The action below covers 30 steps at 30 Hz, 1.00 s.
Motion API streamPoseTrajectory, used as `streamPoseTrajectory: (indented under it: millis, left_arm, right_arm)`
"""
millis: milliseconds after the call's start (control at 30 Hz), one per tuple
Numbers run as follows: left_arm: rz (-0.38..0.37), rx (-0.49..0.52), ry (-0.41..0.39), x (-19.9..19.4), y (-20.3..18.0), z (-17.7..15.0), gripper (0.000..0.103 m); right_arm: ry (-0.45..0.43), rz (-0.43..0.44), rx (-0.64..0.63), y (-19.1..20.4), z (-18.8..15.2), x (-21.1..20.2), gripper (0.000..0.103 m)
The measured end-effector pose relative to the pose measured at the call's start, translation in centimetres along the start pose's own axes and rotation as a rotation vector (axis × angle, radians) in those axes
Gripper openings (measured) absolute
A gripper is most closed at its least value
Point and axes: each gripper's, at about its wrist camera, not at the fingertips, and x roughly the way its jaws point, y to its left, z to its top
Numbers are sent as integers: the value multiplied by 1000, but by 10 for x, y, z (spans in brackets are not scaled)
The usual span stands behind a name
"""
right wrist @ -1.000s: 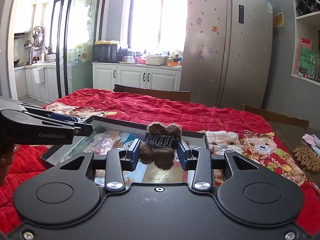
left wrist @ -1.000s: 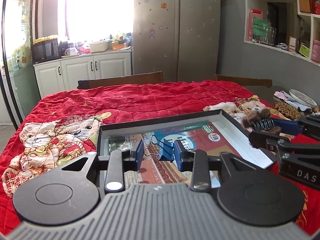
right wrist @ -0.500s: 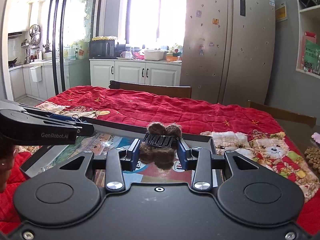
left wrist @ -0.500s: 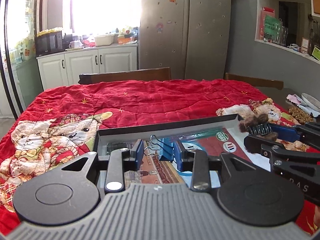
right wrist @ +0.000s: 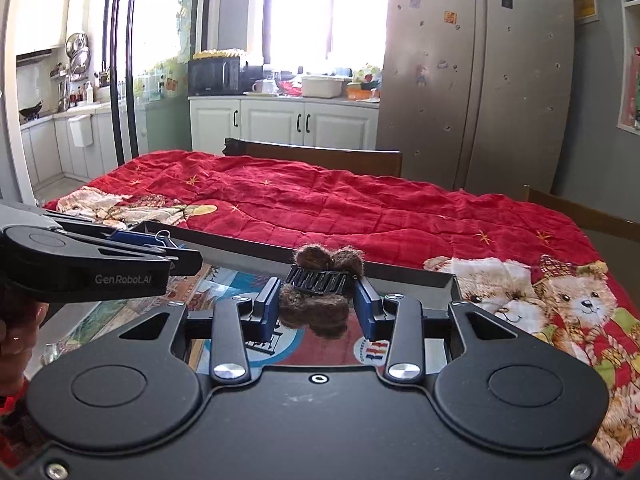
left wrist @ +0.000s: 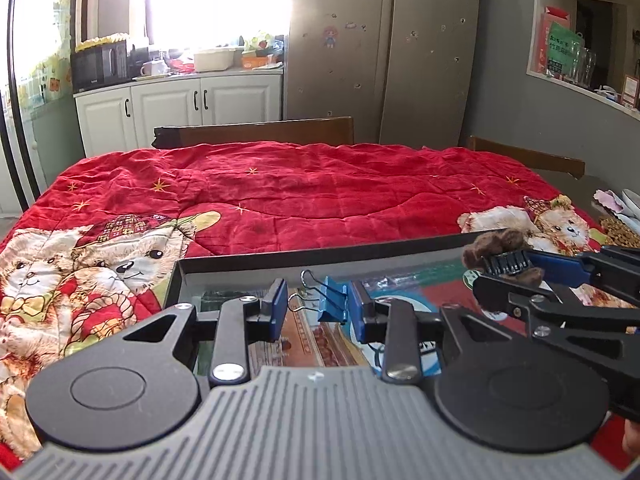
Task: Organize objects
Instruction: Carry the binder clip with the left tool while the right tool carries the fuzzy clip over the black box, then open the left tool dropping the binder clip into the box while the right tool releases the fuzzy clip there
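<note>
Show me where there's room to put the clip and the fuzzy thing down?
The red quilt is bare between the tray's far rim and the chair back. The tray's printed floor looks mostly free. Both tools crowd the near tray.

Ahead of you, the red quilt (left wrist: 320, 196) is lying bare and wide open beyond the black tray's far rim (left wrist: 320, 258). Your right tool (left wrist: 510, 266) is crowding the left tool (left wrist: 318, 308) from the side, and chair backs (right wrist: 316, 156) are blocking the desk's far edge.
</note>
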Motion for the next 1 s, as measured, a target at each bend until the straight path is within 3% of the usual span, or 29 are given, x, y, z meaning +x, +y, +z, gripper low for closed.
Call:
streamPoseTrajectory:
  millis: [233,1000]
  left_arm:
    - [15,-17,25,18,4,-1,37]
    - [50,4,132,38,2,-2,37]
  right_arm:
    - [56,1,12,-1,-1,27,38]
    - [213,-1,27,-4,2,52,38]
